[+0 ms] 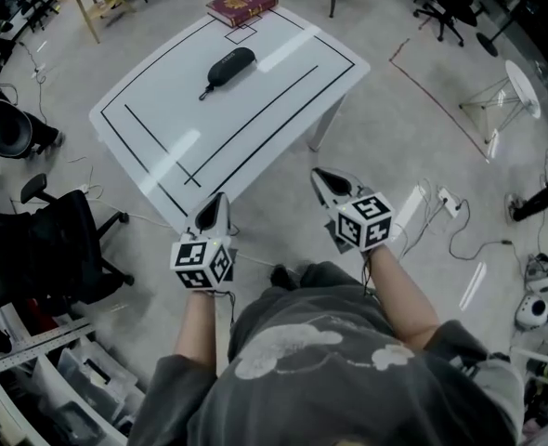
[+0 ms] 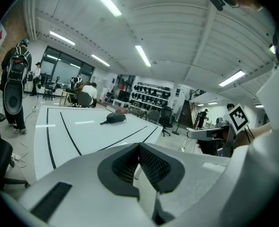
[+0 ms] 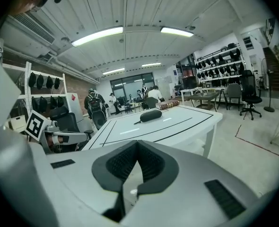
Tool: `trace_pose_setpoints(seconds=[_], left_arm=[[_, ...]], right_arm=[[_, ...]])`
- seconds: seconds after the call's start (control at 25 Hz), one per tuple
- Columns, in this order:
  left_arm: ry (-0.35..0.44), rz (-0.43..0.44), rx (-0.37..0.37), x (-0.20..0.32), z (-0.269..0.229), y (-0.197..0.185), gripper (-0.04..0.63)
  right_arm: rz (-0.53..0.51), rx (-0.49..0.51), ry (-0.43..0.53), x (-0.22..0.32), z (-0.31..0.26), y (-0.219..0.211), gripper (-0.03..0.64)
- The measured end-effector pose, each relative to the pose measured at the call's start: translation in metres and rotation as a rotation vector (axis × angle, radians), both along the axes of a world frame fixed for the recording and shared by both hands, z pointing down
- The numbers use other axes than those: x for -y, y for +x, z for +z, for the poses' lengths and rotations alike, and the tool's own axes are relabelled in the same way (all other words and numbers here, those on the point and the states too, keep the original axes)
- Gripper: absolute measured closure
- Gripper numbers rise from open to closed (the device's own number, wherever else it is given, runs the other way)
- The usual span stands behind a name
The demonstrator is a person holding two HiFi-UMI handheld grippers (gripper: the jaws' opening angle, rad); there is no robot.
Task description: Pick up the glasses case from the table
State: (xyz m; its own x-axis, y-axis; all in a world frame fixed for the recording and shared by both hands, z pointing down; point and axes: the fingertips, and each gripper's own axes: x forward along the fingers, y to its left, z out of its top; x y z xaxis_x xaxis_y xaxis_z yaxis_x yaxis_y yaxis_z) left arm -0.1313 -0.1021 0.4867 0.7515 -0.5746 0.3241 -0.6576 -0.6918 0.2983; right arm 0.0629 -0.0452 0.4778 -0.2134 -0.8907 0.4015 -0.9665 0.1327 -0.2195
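Looking down through the head view, I see the grey floor [image 1: 413, 137] as the widest surface, with cables lying on it at the right. The white table [image 1: 283, 72] stands on it ahead of me, marked with black outline lines and a small drawn square at its far end. A black office chair [image 1: 42, 249] sits on the floor to my left, just beside the table's near corner.

On the table's far edge lies a dark red book [image 1: 241, 5], flat and closed. The glasses case [image 1: 229, 66] is next in size: black, oblong and shut. It lies flat inside the inner outline toward the far end, near the book but apart from it, and a thin cord trails from one end. The left gripper view shows the case [image 2: 115, 118] far across the tabletop. The right gripper view shows the case [image 3: 151, 115] just in front of the book [image 3: 168, 104].

My left gripper [image 1: 220, 196] points at the table's near corner, and its marker cube [image 1: 202, 263] faces up. Its own view shows the jaws pressed together with nothing between them. My right gripper [image 1: 319, 173] hangs over the floor beside the table's near right edge. Its jaws are likewise together and empty. Both are well apart from the case.
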Motion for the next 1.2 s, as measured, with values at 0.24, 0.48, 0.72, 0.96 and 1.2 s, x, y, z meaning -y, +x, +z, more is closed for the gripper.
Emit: trace_pose_setpoints(seconds=[0.24, 0.48, 0.72, 0.96, 1.2], left_arm=[[0.037, -0.013, -0.019, 0.018, -0.014, 0.013, 0.593], [0.078, -0.070, 0.006, 0.046, -0.018, 0.026, 0.593], [0.081, -0.169, 0.062, 0.091, -0.017, 0.045, 0.592], [0.104, -0.266, 0.150, 0.145, -0.021, 0.081, 0.592], [0.115, -0.266, 0.180, 0.191, -0.028, 0.121, 0.592]], right_arm=[[-0.018, -0.024, 0.018, 0.023, -0.007, 0.019, 0.617], [-0.045, 0.006, 0.067, 0.079, -0.005, 0.047, 0.617], [-0.108, 0.024, 0.083, 0.158, -0.001, 0.095, 0.617], [-0.211, 0.045, 0.075, 0.237, -0.001, 0.134, 0.617], [-0.324, 0.047, 0.053, 0.300, 0.002, 0.147, 0.617]])
